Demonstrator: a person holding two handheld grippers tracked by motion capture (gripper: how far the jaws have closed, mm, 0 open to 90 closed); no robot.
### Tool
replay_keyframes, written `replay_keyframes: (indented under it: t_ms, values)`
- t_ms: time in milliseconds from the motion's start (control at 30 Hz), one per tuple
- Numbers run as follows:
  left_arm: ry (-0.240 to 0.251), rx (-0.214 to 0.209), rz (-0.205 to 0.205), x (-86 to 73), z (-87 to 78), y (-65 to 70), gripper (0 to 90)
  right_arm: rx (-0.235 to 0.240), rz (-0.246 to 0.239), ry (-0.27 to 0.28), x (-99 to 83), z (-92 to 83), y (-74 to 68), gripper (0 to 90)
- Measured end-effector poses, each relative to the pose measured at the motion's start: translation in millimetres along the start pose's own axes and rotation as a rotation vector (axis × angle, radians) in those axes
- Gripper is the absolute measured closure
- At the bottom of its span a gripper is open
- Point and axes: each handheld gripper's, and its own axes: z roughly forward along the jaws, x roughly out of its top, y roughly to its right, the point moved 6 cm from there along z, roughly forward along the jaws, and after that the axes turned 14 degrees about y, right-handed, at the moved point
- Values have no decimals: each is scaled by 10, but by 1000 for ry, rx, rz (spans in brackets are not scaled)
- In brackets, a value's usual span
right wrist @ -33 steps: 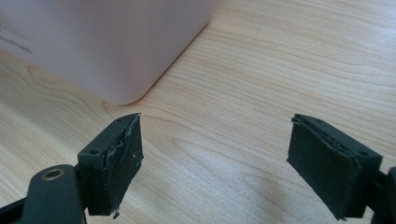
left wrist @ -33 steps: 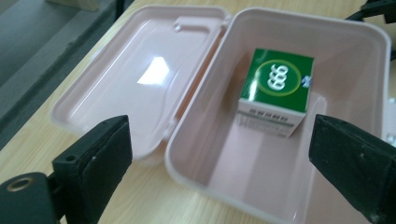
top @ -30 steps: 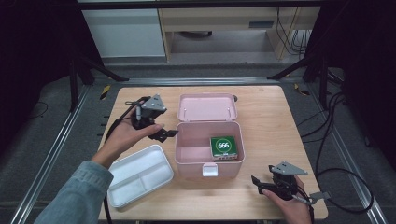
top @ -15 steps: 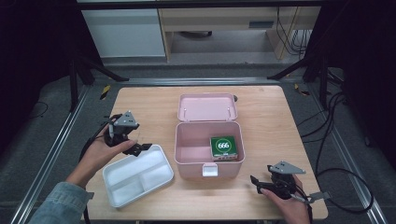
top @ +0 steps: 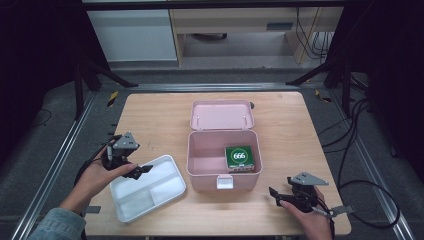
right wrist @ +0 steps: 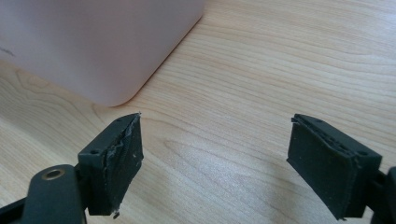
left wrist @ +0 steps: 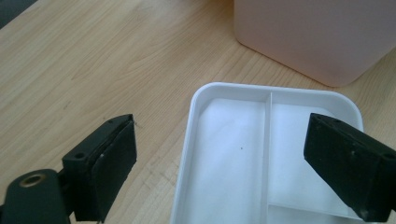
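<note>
Now, pink box (top: 223, 157): lid open, one green packet (top: 239, 158) marked 666 inside at its right.
White tray (top: 148, 187): three compartments, all bare, left of the box on the counter (top: 155, 115).
Left tool (top: 140, 171): wide, over the tray's near-left corner; earlier it hovered by the box.
Right tool (top: 276, 195): wide, unmoved, front right.

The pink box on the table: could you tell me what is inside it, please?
The pink box holds one green packet marked 666 at its right; what lies beneath the packet is covered.
</note>
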Motion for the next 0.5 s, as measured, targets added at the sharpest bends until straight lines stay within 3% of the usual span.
replay_keyframes:
  t_ms: [267, 433, 467, 500]
  values:
    - [-40, 18, 29, -72, -8, 86, 123, -6, -12, 12, 18, -61, -1, 181]
    - [-90, -10, 46, -244, 28, 202, 239, -9, -6, 13, 31, -41, 16, 181]
    - [-128, -15, 64, -318, 35, 232, 275, -6, -9, 18, 44, -37, 4, 182]
    - [-132, -20, 59, -341, 35, 248, 292, -6, -9, 16, 40, -32, 5, 182]
